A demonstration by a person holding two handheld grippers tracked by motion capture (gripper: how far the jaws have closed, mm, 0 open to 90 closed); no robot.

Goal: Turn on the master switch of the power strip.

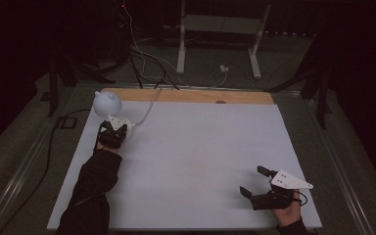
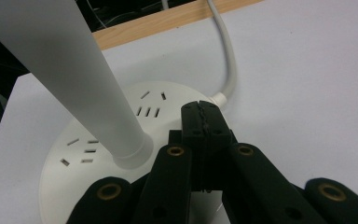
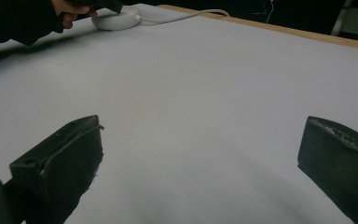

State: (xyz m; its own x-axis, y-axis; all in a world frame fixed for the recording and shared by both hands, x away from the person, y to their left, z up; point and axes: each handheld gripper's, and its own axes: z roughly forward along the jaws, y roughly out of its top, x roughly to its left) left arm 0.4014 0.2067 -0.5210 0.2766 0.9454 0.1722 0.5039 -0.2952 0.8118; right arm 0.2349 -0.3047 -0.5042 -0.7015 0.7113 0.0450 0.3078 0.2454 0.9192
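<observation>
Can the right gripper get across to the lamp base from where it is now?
Probably yes: bare white table lies between the open right gripper and the lamp base, though the left gripper already sits there.

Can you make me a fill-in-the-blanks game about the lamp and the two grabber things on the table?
1. The left gripper has its jaws ____ over the lamp's round base.
2. The right gripper has its jaws ____, with nothing between them.
3. The lamp stands at the far ____ corner of the table in the high view.
4. The cord leading away from the base is ____ in colour.

Missing words: shut; open; left; white
</observation>
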